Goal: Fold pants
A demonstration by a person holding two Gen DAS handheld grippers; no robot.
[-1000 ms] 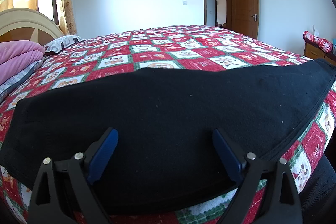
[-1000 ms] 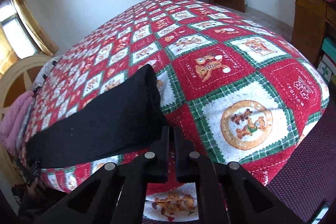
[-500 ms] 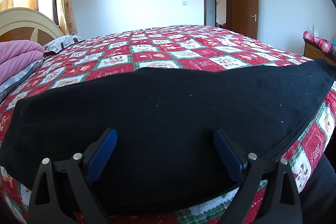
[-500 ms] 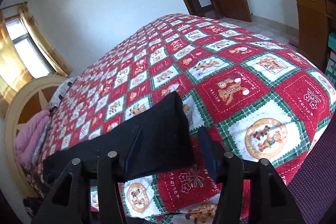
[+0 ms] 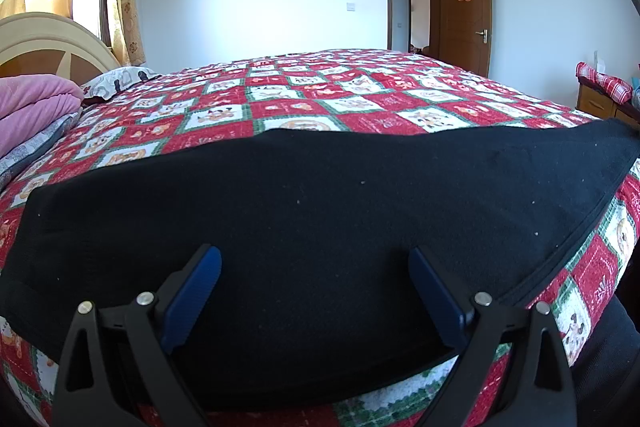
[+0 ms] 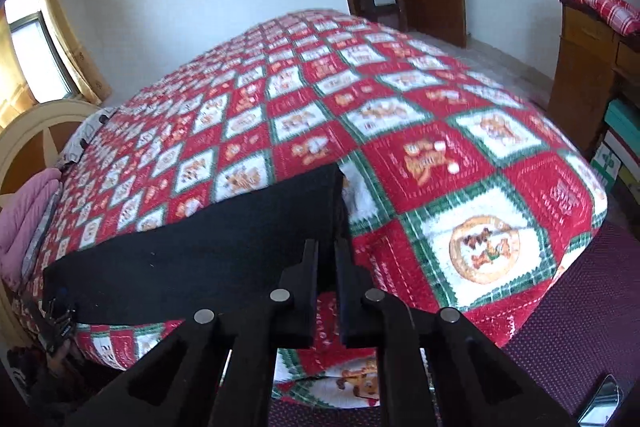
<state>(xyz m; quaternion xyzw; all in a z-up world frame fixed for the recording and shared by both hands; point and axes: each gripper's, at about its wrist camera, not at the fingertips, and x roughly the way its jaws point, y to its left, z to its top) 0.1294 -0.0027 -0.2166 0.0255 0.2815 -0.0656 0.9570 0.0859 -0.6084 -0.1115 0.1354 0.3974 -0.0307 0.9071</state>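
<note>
Black pants (image 5: 320,211) lie flat as a long strip along the near edge of the bed. My left gripper (image 5: 314,267) is open, its blue-padded fingers spread over the near part of the pants. In the right wrist view the pants (image 6: 192,251) run from the left to a squared end at the middle. My right gripper (image 6: 326,247) is shut at that right end; its jaws stand nearly together over the cloth's lower corner, and I cannot tell if cloth is pinched between them. The left gripper (image 6: 60,319) shows small at the pants' far left end.
The bed carries a red, white and green patchwork quilt (image 6: 420,131). Pink folded bedding (image 5: 32,111) and a headboard (image 5: 48,43) are at the left. A wooden cabinet (image 6: 588,75) stands at the right, and a brown door (image 5: 464,11) is behind.
My right gripper opened half a second ago and has closed again at the pants' right end, with the view shifting. The left gripper has stayed open and still.
</note>
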